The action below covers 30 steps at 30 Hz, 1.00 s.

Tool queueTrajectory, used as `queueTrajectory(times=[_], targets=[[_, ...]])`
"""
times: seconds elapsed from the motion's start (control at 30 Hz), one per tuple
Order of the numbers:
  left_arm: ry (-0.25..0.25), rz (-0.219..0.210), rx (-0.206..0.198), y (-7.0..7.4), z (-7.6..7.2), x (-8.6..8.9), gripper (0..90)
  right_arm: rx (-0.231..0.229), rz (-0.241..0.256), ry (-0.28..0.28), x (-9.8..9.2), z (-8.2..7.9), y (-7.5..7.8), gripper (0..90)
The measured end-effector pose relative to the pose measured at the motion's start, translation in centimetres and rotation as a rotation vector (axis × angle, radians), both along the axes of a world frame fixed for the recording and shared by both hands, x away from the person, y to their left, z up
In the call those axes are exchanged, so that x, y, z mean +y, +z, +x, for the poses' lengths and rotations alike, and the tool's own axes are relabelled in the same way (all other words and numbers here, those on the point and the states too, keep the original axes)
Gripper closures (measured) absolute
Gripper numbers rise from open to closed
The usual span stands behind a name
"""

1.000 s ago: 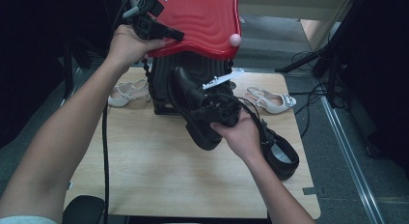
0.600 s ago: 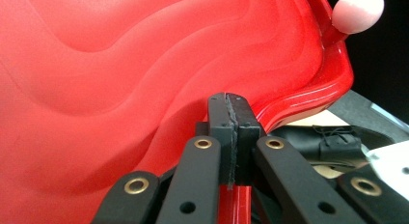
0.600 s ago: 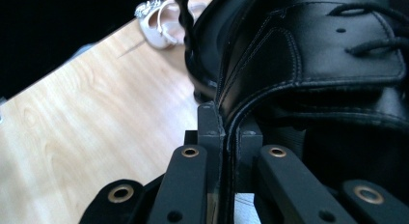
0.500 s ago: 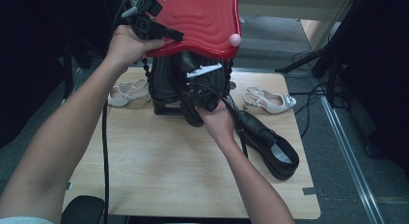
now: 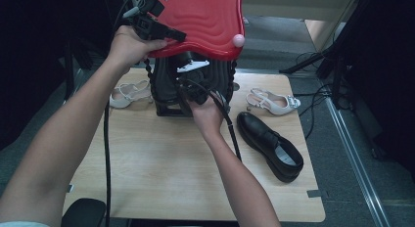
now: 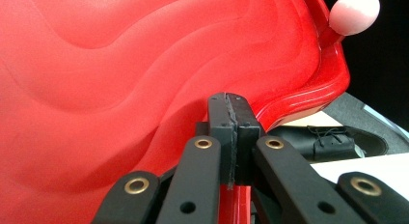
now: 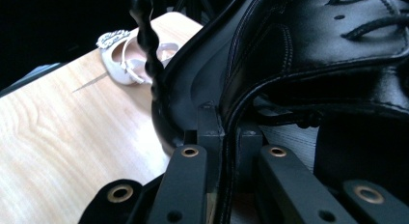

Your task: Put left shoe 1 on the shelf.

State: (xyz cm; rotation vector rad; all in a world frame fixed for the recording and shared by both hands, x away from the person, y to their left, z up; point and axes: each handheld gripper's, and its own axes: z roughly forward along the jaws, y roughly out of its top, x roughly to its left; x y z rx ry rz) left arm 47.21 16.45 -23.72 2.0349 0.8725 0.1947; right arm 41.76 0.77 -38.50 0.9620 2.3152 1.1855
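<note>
A red wavy lid [image 5: 205, 21] [image 6: 120, 79] with a pink knob [image 5: 238, 40] [image 6: 354, 11] is tilted up over a black box [image 5: 164, 90] at the back of the table. My left gripper [image 5: 178, 37] [image 6: 230, 108] is shut on the lid's edge. My right gripper [image 5: 190, 87] [image 7: 224, 122] is shut on the rim of a black laced shoe [image 7: 313, 50], which is pushed into the box's mouth under the lid. In the high view the lid and box hide most of this shoe. A second black shoe [image 5: 271, 144] [image 6: 333, 137] lies on the table at the right.
A white sandal [image 5: 128, 92] [image 7: 123, 55] lies left of the box and another white sandal [image 5: 274, 102] lies to its right. The wooden table [image 5: 161, 163] ends close behind the box. Cables and a stand's legs [image 5: 318, 60] lie on the floor at the right.
My right gripper has carried the black shoe from above the table's middle forward into the box under the lid. The left gripper and the lid have stayed put.
</note>
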Motion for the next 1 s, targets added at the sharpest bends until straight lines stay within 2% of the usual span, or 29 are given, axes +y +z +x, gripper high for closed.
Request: queueTrajectory(times=[0.03,0.07,0.1,0.2,0.23,0.27,0.33,0.4,0.47,0.63,0.73,0.8,0.83,0.9,1.0], targets=[[0.000,0.000,0.000,0.0,0.0,0.0,90.0,0.000,0.000,0.000,0.0,0.0,0.0,86.5],[-0.003,-0.001,0.000,0.0,0.0,0.0,90.0,0.033,0.035,0.021,0.3,0.4,-0.6,82.1],[0.001,0.000,-0.001,0.0,-0.1,0.0,90.0,0.046,0.041,0.017,0.4,0.5,-0.7,81.7],[0.001,-0.001,-0.003,0.0,-0.1,0.1,90.0,0.063,0.031,0.012,1.0,0.6,-0.8,78.2],[0.003,-0.001,-0.002,0.0,-0.1,0.1,90.0,0.071,0.003,0.008,1.6,0.7,-0.8,73.3],[0.005,-0.003,-0.002,-0.1,-0.1,0.1,90.0,0.076,-0.003,0.009,1.7,0.7,-0.9,71.9],[0.008,-0.004,-0.003,-0.1,-0.1,0.1,90.0,0.092,0.034,-0.001,1.6,0.8,-0.8,64.8],[0.010,-0.007,0.000,-0.1,-0.1,0.1,90.0,0.137,0.090,0.011,1.1,1.1,-0.6,64.0],[0.014,-0.001,0.003,0.0,-0.1,0.0,90.0,0.143,0.112,0.012,0.8,1.0,-0.4,61.0],[0.015,0.004,0.002,0.0,-0.1,0.0,90.0,0.099,0.107,0.020,0.2,-0.1,0.4,60.8],[0.020,0.006,0.001,0.1,-0.1,-0.1,90.0,0.092,0.113,0.072,-0.7,-1.2,1.2,61.6],[0.022,0.006,0.001,0.1,-0.2,-0.1,90.0,0.065,0.129,0.094,-1.7,-2.3,1.9,65.2],[0.022,0.006,0.001,0.1,-0.2,-0.1,90.0,0.069,0.137,0.109,-2.0,-2.5,2.1,65.6],[0.020,0.006,-0.002,0.0,-0.2,-0.1,90.0,0.092,0.140,0.139,-2.7,-3.2,2.4,72.8],[0.016,-0.002,-0.008,-0.1,-0.2,0.0,90.0,0.108,0.118,0.185,-3.5,-4.3,2.2,80.9]])
